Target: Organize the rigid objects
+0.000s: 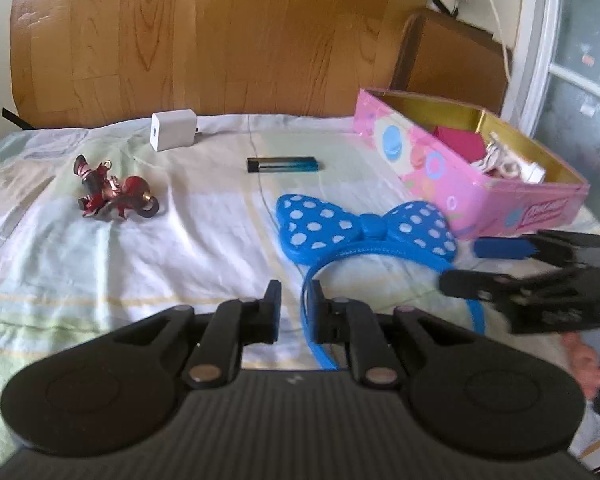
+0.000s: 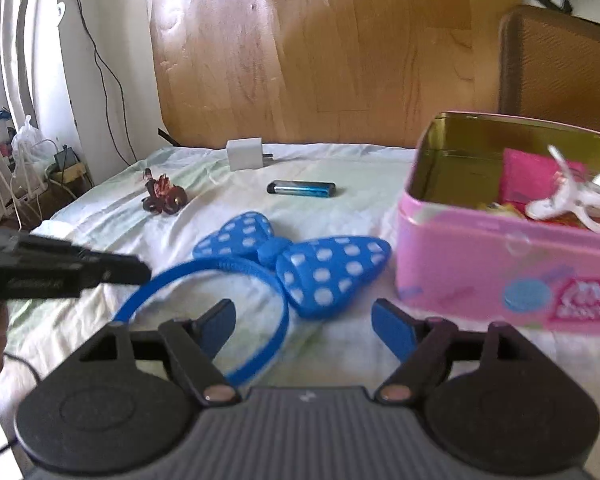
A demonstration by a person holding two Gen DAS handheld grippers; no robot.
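Nearest the left wrist camera, the left gripper (image 1: 296, 312) has its jaws drawn narrow with nothing clamped; the blue band of the headband (image 1: 364, 236) runs just beside its right-hand finger, outside the gap. That headband, with its spotted bow, lies flat on the sheet (image 1: 100, 248) next to the pink tin (image 1: 476, 196). Farther back lie a lighter (image 1: 284, 165), a white charger (image 1: 173, 130) and a red figurine (image 1: 114, 192), all well apart. At the right edge the right gripper (image 1: 472, 264) shows, spread over the far side of the band.

From the right wrist camera, the right gripper (image 2: 304, 320) stands wide, holding nothing, its fingers either side of the bow's lower lobe and the band's curve. The tin (image 2: 480, 272) sits open just beside the bow and already holds small things.

Likely the headband goes next. A sound pick would close on the thin rigid band rather than the bulky bow, then lift it clear of the tin's rim before lowering.
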